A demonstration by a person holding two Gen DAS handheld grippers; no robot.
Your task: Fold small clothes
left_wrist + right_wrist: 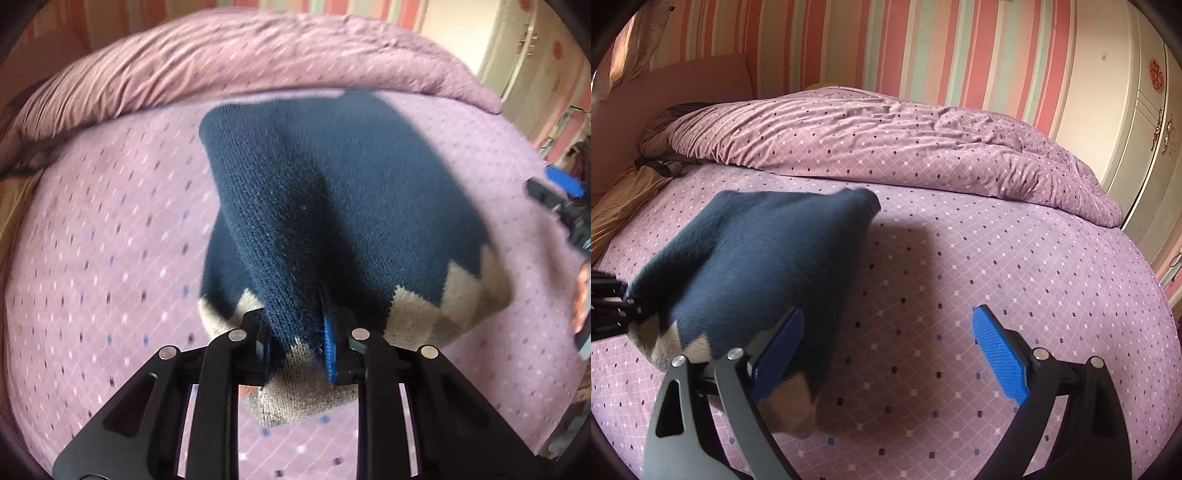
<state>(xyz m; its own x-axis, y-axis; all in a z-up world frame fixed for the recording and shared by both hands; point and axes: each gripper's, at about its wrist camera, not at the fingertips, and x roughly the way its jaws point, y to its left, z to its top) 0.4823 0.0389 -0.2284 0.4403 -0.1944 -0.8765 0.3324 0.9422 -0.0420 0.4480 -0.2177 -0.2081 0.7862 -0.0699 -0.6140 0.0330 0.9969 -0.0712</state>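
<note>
Left gripper [299, 347] fingers pinch the navy knit garment [332, 206] stretching lengthwise away; right gripper [888, 354] fingers spread

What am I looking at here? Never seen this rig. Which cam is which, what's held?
There is no robot. A person carries a hand-held gripper in each hand, and each has a fisheye camera looking forward along its two fingers.

The left wrist view shows the left hand-held gripper shut on a navy and beige knitted garment, pinching a ridge of the knit near its beige patterned end. The other gripper shows at that picture's right edge.

The right wrist view shows the right hand-held gripper open, blue pads wide apart, holding nothing. The garment sits to its left, partly behind the left finger.

Everything happens over a bed with a purple dotted sheet. A rumpled duvet in the same fabric is heaped at the far side, below a striped wall.
</note>
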